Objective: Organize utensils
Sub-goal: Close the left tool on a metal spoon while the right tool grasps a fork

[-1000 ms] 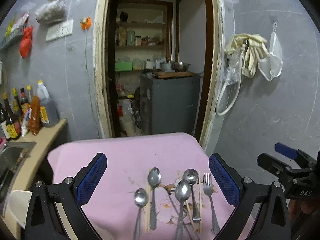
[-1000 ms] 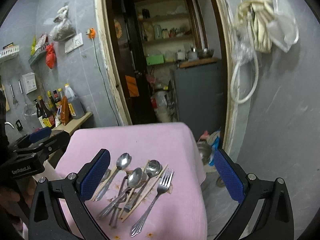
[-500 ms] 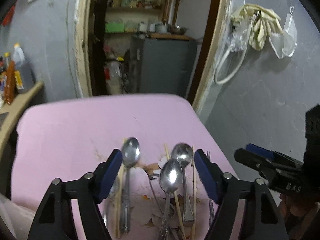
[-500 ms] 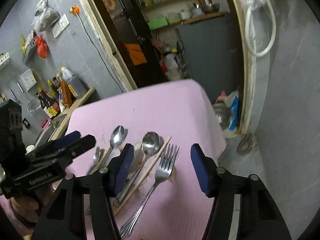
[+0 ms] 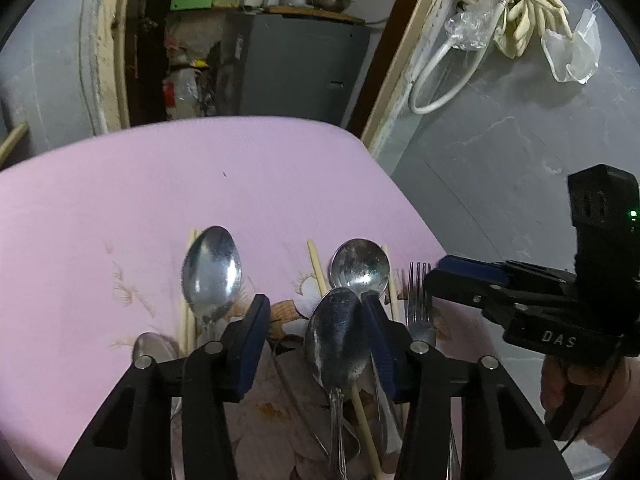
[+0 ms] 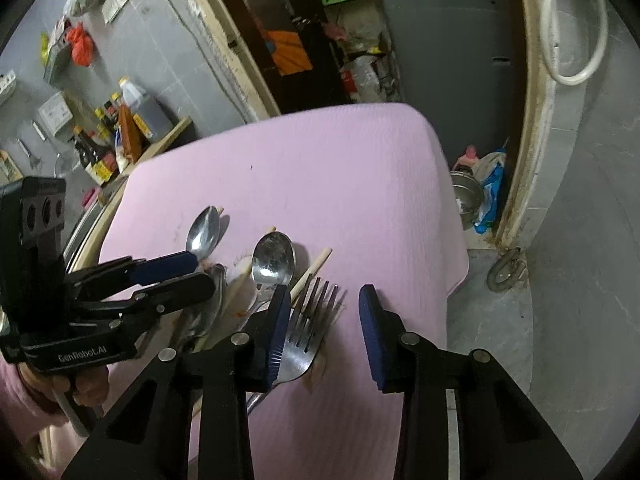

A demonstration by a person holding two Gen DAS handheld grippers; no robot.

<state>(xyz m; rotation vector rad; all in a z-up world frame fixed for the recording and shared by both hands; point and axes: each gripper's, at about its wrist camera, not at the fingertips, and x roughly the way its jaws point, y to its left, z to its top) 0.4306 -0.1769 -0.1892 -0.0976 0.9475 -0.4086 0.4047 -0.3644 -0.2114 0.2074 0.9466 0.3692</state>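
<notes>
Both claws are low over the pile of cutlery on the pink-covered tabletop (image 5: pixel 120 200), and both sets of jaws are closing as we watch. The left claw (image 5: pixel 316 344) has the nearest spoon (image 5: pixel 338 344) right between its blue pads, bowl towards the far edge, handle running back towards the camera, so the long axis lies along the claw's own line. The right-hand pad looks close against the bowl's edge, the left pad stands clear, so I'd call it not yet gripped.

Over to the right claw (image 6: pixel 324 336): the fork (image 6: pixel 306 328) sits in its gap, tines pointing away and slightly right, handle sliding back under the left finger. There is open cloth between the tines and the right pad, so nothing is clamped there either. The fork is plainly the right hand's piece, and the spoon the left's.

Around them lie a spoon further left (image 5: pixel 212 272), a rounder spoon behind (image 5: pixel 360 266) and pale chopsticks (image 5: pixel 316 268) running the same way as the handles.

Readable writing: "DAS" on the right claw's body in the left view, "GenRobot.AI" on the left claw's body in the right view.
</notes>
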